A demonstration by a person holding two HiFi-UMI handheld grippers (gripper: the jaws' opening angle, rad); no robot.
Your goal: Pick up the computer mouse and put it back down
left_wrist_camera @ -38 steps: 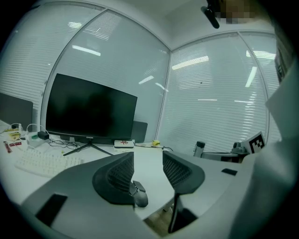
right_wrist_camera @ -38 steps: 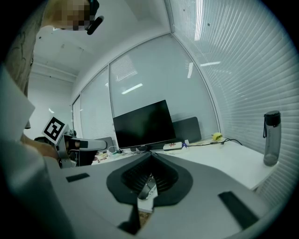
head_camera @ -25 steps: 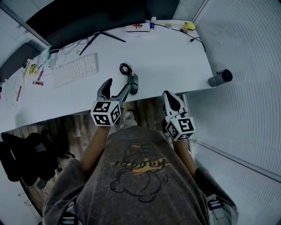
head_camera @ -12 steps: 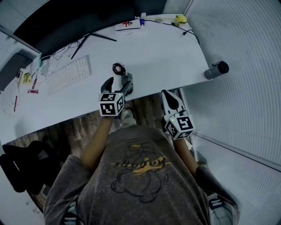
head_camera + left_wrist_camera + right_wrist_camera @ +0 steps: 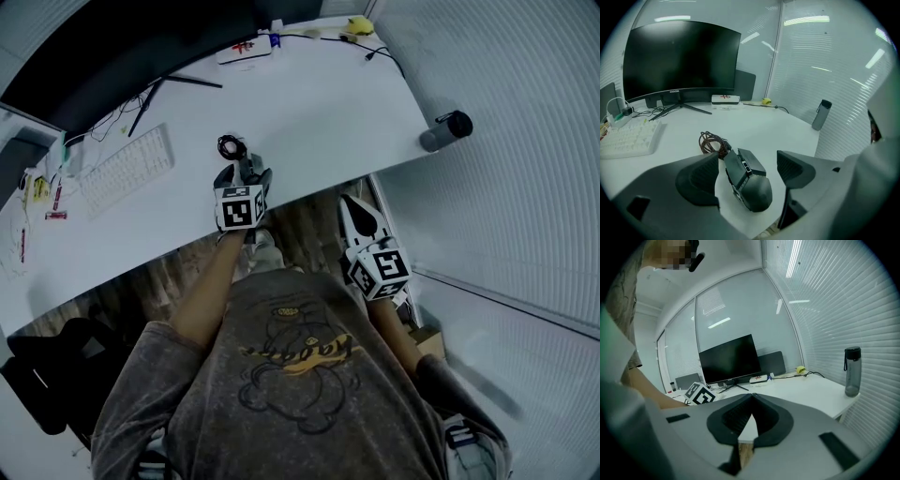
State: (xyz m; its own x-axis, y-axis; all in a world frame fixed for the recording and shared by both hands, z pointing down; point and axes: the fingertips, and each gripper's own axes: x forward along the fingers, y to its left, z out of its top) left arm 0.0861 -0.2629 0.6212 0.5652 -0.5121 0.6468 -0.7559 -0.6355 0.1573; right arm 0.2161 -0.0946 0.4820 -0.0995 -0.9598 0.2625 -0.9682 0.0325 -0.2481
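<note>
Dark mouse [image 5: 747, 185] btwn L gripper's [image 5: 747, 164] wide, just-opening jaws, tilted down; R gripper's [image 5: 752, 397] jaws together.

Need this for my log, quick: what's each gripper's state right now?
Left gripper: open, jaws have just been opening, computer mouse between them, not gripped.
Right gripper: shut, holding nothing.

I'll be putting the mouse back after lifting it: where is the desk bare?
Bare: the wide desk stretch between the mouse and the bottle. Crowded: the left end beyond the keyboard, with loose cables.
</note>
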